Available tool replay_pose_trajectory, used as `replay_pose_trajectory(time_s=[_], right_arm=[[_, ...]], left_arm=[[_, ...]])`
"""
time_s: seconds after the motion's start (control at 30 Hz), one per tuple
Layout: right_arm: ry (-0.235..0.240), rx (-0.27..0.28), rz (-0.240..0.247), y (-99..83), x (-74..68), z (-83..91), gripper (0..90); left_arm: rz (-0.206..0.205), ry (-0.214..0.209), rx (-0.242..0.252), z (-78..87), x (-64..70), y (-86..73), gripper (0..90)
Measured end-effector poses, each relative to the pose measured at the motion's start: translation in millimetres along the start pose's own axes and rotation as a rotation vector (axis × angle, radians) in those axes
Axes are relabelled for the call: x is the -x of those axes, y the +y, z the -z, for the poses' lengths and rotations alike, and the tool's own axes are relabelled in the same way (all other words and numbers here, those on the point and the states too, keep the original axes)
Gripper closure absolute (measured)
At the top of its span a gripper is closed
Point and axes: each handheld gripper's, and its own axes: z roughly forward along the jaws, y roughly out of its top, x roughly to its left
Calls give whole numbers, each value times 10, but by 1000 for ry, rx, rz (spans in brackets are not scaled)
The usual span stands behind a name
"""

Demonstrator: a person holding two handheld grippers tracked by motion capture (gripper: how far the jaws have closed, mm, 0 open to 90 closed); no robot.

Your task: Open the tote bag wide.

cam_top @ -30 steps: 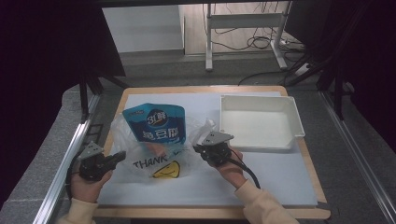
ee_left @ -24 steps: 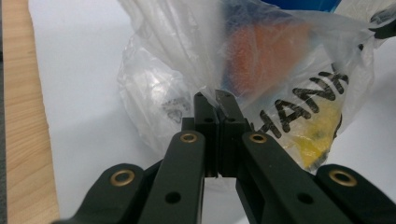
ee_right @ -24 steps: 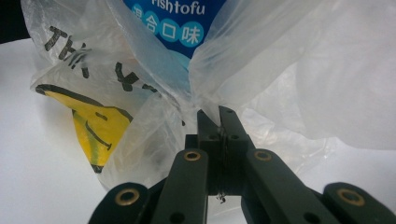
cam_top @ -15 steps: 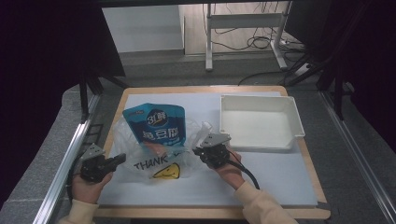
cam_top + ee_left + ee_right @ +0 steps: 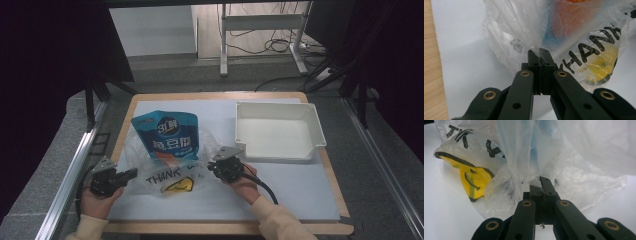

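The bag (image 5: 167,172), thin crinkled clear plastic printed with black letters and a yellow smiley, lies at the front left of the white mat (image 5: 300,185). A glossy blue pouch (image 5: 166,136) sits partly inside it. My left gripper (image 5: 537,53) is clamped on the bag's left edge; my right gripper (image 5: 541,182) is clamped on its right edge, film pinched between closed jaws. The mat covers a wooden table (image 5: 336,190). A white rectangular tray (image 5: 315,125) stands well right. Behind, grey floor (image 5: 165,67) with cables (image 5: 280,45).
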Motion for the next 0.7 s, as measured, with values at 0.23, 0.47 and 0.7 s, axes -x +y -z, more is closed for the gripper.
replay_pose_trajectory(time_s=[0.23,0.47,0.7], right_arm=[[7,-27,-8,-60,-10,-32,887],[4,-64,-8,-107,-20,-95,887],[12,-108,-13,-143,-18,-144,887]], left_arm=[[0,-4,-24,-52,0,-49,898],[-6,-7,-45,-112,12,-79,898],[-1,-10,-69,-176,7,-125,897]])
